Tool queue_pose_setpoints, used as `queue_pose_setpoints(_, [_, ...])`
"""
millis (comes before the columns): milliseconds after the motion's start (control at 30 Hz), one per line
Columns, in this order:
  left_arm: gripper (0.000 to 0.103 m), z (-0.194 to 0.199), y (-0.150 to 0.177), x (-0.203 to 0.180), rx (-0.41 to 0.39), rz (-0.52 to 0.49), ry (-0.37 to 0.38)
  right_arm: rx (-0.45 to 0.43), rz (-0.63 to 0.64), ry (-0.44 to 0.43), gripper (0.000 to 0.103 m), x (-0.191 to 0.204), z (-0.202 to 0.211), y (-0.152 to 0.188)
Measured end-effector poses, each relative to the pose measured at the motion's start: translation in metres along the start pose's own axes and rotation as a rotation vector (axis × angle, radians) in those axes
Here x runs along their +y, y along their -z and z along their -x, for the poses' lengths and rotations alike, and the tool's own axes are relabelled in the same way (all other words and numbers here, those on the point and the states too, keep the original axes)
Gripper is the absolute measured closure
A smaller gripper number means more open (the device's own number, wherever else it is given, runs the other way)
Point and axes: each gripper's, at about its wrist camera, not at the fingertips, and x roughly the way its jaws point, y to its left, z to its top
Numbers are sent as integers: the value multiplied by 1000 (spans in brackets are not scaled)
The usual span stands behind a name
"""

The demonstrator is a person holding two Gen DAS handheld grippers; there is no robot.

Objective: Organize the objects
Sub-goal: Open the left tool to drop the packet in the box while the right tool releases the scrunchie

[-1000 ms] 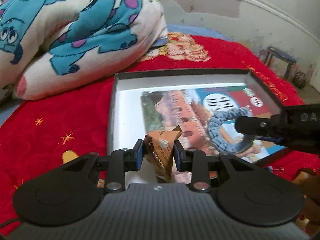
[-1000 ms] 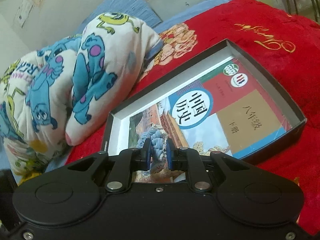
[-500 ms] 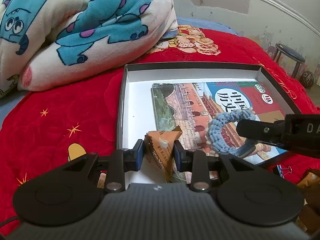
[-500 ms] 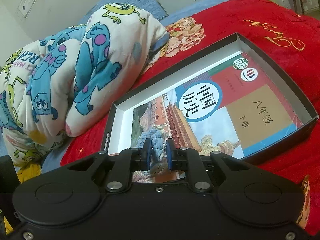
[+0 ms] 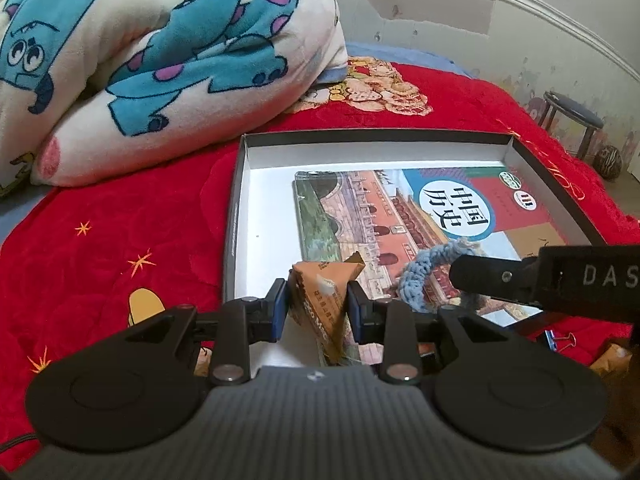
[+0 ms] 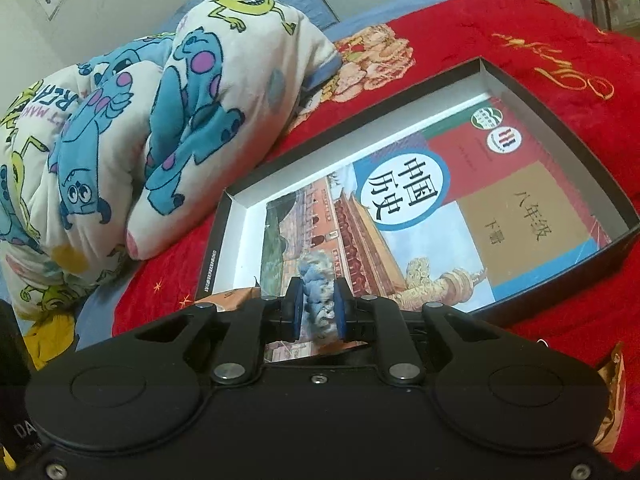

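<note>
Since a sec ago both loads have edged further over the black shallow cardboard box (image 5: pixel 236 216) w/ the history textbook (image 6: pixel 420 216) on the bed: left gripper (image 5: pixel 318 300) still partly closed on orange triangular paper packet (image 5: pixel 322 292), right gripper (image 6: pixel 316 310) near-shut on blue crocheted yarn ring (image 5: pixel 420 276), so drop-off looks imminent.

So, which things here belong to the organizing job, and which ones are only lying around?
Part of the job:
- orange packet, held in the left gripper
- blue knitted ring, held in the right gripper
- black box
- textbook lying inside it

Only lying around:
- cartoon blanket
- red bedspread
- stool
- binder clip beside the box
</note>
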Motion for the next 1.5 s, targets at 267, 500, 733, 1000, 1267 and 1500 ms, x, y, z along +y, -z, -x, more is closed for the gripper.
queue_pose_setpoints(267, [65, 1, 2, 1, -4, 9, 17, 16, 9, 20, 86, 1, -2, 0])
queue_pose_setpoints(500, [52, 4, 0, 2, -11, 30, 47, 36, 6, 32, 86, 0, -6, 2])
queue_pose_setpoints(733, [50, 5, 1, -2, -15, 17, 60, 46, 8, 42, 84, -1, -7, 3])
queue_pose_setpoints(1000, [22, 8, -9, 12, 25, 85, 61, 64, -61, 13, 77, -10, -7, -1])
queue_pose_setpoints(1267, [19, 11, -20, 37, 85, 207, 150, 41, -114, -36, 50, -17, 0, -4])
queue_pose_setpoints(1500, [16, 28, -25, 46, 51, 232, 152, -1, -125, -59, 32, -16, 15, -4])
